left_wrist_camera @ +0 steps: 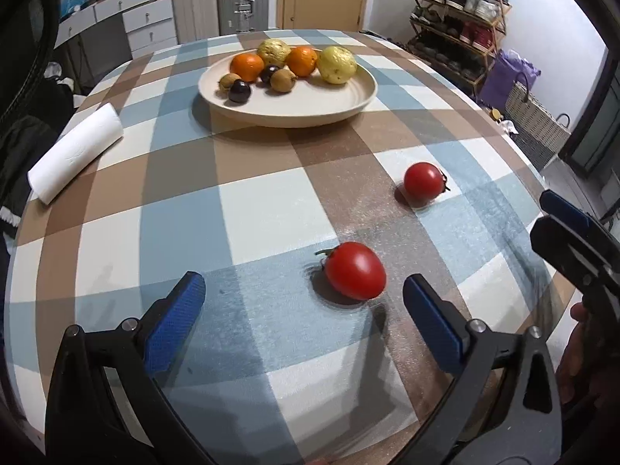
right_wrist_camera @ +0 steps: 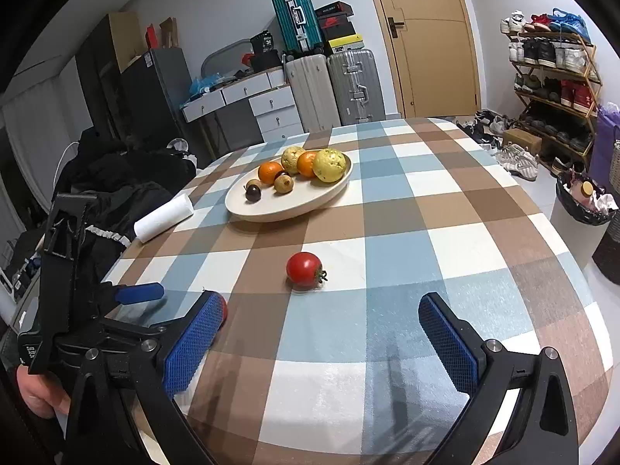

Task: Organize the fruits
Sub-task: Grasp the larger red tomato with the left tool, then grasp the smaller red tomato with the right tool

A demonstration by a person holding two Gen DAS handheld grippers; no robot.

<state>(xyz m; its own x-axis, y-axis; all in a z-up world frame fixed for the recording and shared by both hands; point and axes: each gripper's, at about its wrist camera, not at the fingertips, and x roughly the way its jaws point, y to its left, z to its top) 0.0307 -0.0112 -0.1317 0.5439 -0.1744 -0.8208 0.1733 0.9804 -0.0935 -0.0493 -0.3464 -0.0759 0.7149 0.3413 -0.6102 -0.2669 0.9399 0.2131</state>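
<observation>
Near tomato (left_wrist_camera: 354,271) on the checked tablecloth (left_wrist_camera: 252,209), stem to the left, just ahead of the left gripper (left_wrist_camera: 302,294) and nearer its right-hand finger; not touched. Jaws spread wide, nothing between the blue pads (left_wrist_camera: 176,321).

Far tomato (left_wrist_camera: 423,183) further on and to the right, lying alone on the cloth, well apart from the first. In the right wrist view the same far tomato (right_wrist_camera: 304,269) ahead of the right gripper (right_wrist_camera: 321,325), whose jaws also stand wide and empty, hovering over the cloth.

Beyond both, a cream plate (left_wrist_camera: 294,108) holding two oranges (left_wrist_camera: 247,66), two yellow-green guavas (left_wrist_camera: 336,64) and several small brown and dark fruits (left_wrist_camera: 240,91), all bunched toward its far side.

A roll of paper towel (left_wrist_camera: 75,147) lying on its side near the left edge of the table. Suitcases (right_wrist_camera: 333,89) and a shoe rack (right_wrist_camera: 554,77) against the walls behind.
</observation>
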